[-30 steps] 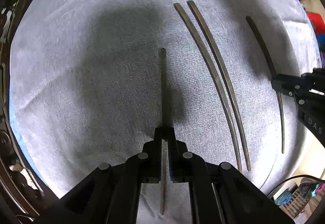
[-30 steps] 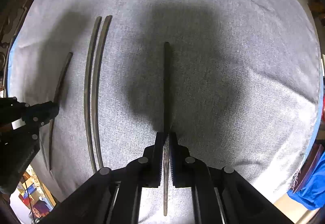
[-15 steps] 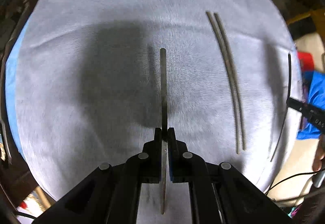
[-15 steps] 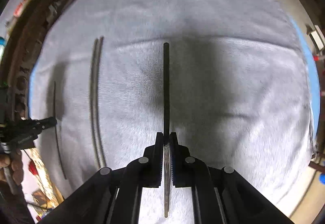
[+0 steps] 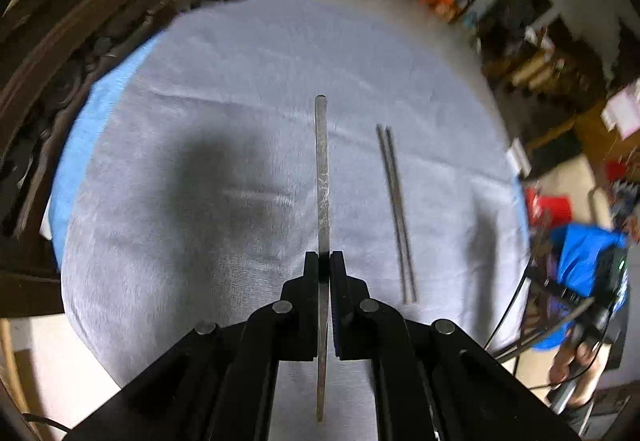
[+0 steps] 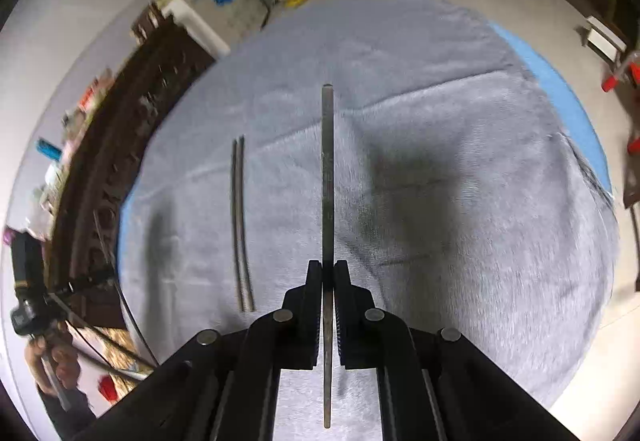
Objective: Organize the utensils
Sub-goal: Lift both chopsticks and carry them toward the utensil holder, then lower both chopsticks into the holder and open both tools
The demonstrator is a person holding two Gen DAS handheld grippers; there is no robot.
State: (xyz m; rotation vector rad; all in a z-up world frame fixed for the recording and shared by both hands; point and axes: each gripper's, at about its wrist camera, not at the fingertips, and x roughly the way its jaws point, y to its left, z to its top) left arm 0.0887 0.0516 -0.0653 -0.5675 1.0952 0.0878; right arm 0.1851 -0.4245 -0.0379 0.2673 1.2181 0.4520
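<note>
left hand: our left gripper [image 5: 325,265] has its fingers [image 5: 310,273] closed on one chopstick [image 5: 321,177], held in the air above the surface [image 5: 160,261].
right hand: our right gripper [image 6: 328,273] has its fingers [image 6: 314,281] clamped on another chopstick [image 6: 327,177], also lifted off the grey cloth [image 6: 460,241].
on the surface: a pair of chopsticks [image 5: 396,213] lies side by side, touching or nearly so, between our two grippers; the right view shows the pair [image 6: 240,225] too.
done: we judge one pair is already matched and laid down.
left: the two sticks we hold are not yet brought together and set beside that pair.
</note>
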